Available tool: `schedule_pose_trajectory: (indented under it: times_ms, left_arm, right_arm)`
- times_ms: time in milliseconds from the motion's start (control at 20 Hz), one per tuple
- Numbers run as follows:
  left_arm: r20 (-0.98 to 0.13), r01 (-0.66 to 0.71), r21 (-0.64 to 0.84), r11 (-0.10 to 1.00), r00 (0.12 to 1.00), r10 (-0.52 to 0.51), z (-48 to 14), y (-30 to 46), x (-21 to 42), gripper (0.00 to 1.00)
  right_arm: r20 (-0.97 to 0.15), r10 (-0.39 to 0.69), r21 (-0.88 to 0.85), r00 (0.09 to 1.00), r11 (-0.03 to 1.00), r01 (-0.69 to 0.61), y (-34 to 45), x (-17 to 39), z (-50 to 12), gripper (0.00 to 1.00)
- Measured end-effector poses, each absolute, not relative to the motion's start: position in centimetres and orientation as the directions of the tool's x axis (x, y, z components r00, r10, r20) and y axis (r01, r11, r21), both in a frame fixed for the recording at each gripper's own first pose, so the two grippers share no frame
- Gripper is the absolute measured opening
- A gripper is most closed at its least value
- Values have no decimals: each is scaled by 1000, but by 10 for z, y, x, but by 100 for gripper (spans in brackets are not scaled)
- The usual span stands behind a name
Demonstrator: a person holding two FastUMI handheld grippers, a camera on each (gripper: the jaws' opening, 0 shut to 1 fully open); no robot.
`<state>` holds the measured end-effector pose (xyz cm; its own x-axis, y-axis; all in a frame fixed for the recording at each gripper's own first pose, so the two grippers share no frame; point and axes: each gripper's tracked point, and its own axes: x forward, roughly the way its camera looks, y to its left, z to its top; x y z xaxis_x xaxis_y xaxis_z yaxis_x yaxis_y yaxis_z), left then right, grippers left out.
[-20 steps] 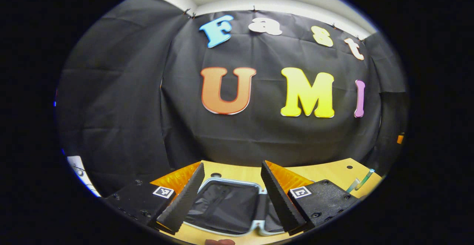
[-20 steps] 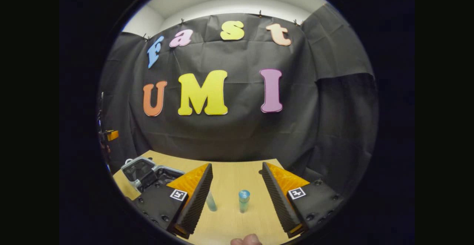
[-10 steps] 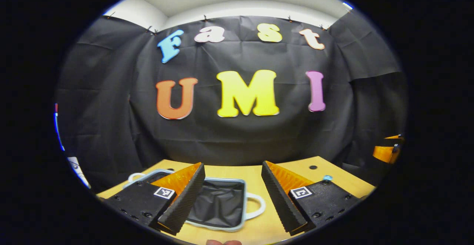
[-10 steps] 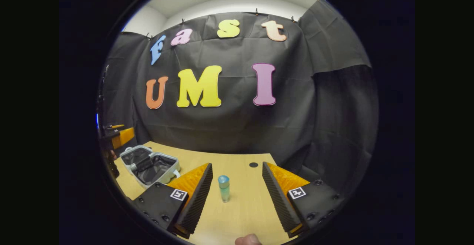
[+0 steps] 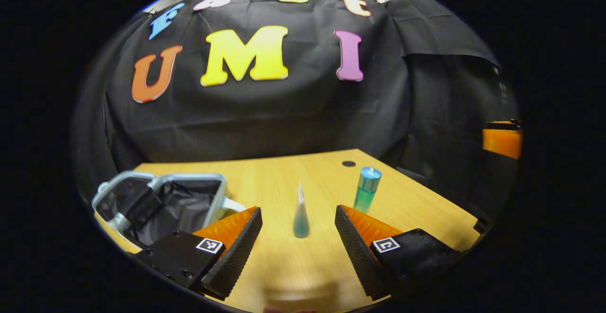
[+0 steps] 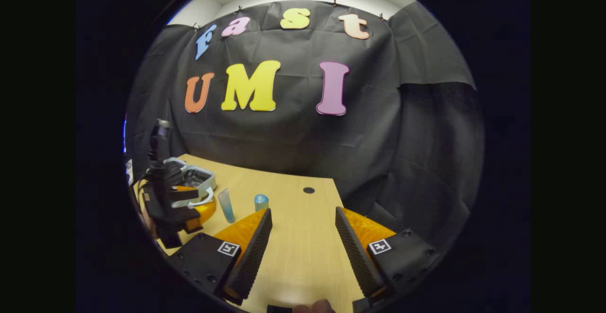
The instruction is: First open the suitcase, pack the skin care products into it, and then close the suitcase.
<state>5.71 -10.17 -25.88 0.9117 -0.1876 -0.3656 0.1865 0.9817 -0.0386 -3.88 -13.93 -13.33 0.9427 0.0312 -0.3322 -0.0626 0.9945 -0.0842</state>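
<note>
Pale wood bench (image 5: pixel 303 175) with the suitcase (image 5: pixel 161 199) sitting at the lower left of the left gripper view, and it's already lying open, so I'd call step one done. The lid half is flopped out toward the left edge of the frame and the other half sits next to it, both lined in dark fabric. As far as I can see there's nothing in either half, though the near corner is cut off by the claw body so can't swear to it.

The skin care stuff is all out on the bench, so the packing hasn't started by the look of it. There's a teal tube (image 5: pixel 300 213) standing on its cap near the middle of the frame, seen right between the fingers of the left claw (image 5: pixel 298 244), and a teal bottle (image 5: pixel 367 190) with a blue cap standing upright just to the right of it and a bit further back. Both are apart from the suitcase and from each other.

Left claw is spread wide and holding nothing, lined up on the tube, which I'd guess is the first thing to go in. Right claw (image 6: pixel 303 249) is also wide apart and empty, over bare bench in the lower middle of its view. In the right gripper view, the suitcase (image 6: pixel 196 180), tube (image 6: pixel 226 205) and bottle (image 6: pixel 261 202) sit at the middle left

So: opened yes, packed no, closing comes last
</note>
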Motion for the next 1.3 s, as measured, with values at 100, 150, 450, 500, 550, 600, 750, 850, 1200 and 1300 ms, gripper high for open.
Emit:
schedule_pose_trajectory:
  times_ms: [100,150,450,500,550,600,750,850,1200,1300]
  left_arm:
    - [-409,169,-50,984,896,-174,-283,-106,72,99]
    - [-422,161,-52,986,891,-168,-292,-107,79,99]
    - [-493,162,-73,984,852,-177,-328,-111,112,76]
    - [-514,143,-69,987,843,-158,-334,-106,116,71]
    - [-526,133,-69,989,837,-149,-337,-102,116,63]
    - [-537,127,-80,989,830,-150,-339,-101,116,50]
    - [-551,142,-82,986,819,-164,-338,-101,113,42]
    - [-551,147,-94,985,816,-174,-335,-99,112,39]
    - [-459,151,-154,976,864,-206,-237,-81,68,38]
    - [-451,166,-153,974,865,-218,-214,-76,53,37]
  right_arm:
    - [-361,11,-102,932,993,-51,-150,-47,-141,80]
    - [-374,-2,-108,927,993,-41,-157,-50,-144,80]
    - [-387,-41,-112,921,994,-3,-169,-49,-147,80]
    - [-389,-44,-114,920,994,-1,-169,-47,-147,80]
    - [-390,-46,-114,920,993,2,-169,-45,-148,80]
    - [-391,-48,-114,919,993,3,-168,-43,-148,80]
    - [-399,-51,-110,916,994,7,-165,-36,-152,80]
    - [-407,-42,-102,912,995,0,-158,-31,-158,80]
    - [-419,54,-1,906,998,-60,-107,7,-200,80]
    - [-447,83,49,891,996,-68,-88,21,-230,80]
